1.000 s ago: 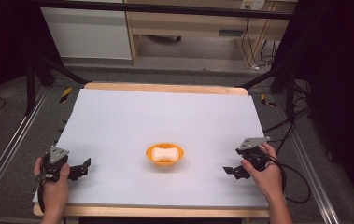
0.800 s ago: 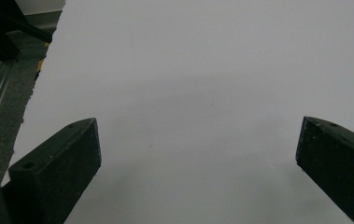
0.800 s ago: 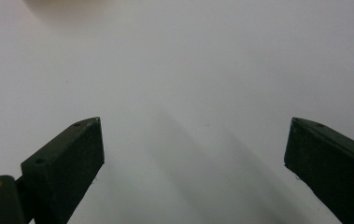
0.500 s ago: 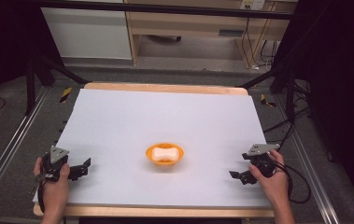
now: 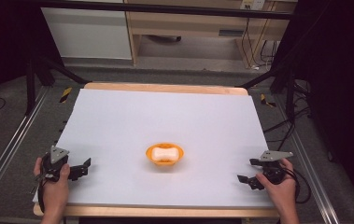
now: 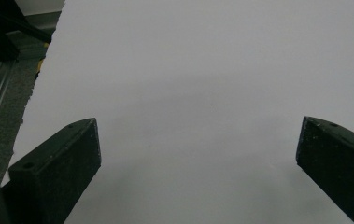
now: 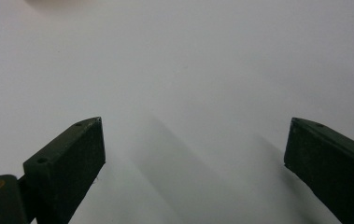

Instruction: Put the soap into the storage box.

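An orange bowl [image 5: 165,155] with a white bone-shaped object [image 5: 165,152] in it sits on the white sheet [image 5: 165,126], near the front middle. My left gripper [image 5: 87,166] rests at the front left corner, open, jaws pointing right toward the bowl. My right gripper [image 5: 246,171] sits at the front right, open, jaws pointing left. The left gripper view has its own gripper [image 6: 198,140] wide apart over bare white sheet [image 6: 202,70]. In the right gripper view, its gripper [image 7: 195,140] is just as wide over bare sheet [image 7: 188,60].
The sheet covers a wooden table [image 5: 165,87]. Metal rails [image 5: 6,154] run along both sides on grey floor. A cabinet [image 5: 88,30] and desk [image 5: 198,23] stand beyond the far edge. Cables [image 5: 300,179] trail from the right gripper.
My right gripper has drawn back toward the front right corner, away from the bowl. The left gripper has stayed put.
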A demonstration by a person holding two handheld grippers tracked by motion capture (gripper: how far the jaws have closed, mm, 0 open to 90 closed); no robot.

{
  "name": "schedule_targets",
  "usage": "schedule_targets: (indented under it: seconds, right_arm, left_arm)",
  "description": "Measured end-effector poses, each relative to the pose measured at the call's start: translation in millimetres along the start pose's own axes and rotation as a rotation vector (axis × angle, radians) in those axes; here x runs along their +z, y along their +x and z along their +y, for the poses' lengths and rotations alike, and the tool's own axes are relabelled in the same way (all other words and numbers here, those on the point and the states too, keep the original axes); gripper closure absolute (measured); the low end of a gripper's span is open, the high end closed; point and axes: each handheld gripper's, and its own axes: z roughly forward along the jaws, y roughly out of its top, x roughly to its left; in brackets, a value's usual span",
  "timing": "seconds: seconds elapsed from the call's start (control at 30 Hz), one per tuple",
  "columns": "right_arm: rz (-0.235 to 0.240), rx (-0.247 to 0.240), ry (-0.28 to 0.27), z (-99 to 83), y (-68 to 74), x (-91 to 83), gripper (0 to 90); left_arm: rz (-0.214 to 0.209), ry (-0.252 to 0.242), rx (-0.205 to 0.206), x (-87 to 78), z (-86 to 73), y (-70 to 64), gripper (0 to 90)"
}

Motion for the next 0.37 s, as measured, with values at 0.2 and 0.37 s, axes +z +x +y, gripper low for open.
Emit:
schedule_targets:
  seconds: [0.2, 0.37]
  right_arm:
    - [0.013, 0.038, -0.069, -8.1, -5.3, -2.3, 6.5]
    - [-0.002, 0.038, -0.091, -4.5, -3.8, -4.1, 6.7]
  left_arm:
    - [0.0, -0.001, 0.0, 0.1, 0.1, 0.2, 0.0]
    - [0.001, 0.003, 0.0, 0.6, 0.5, 0.6, 0.0]
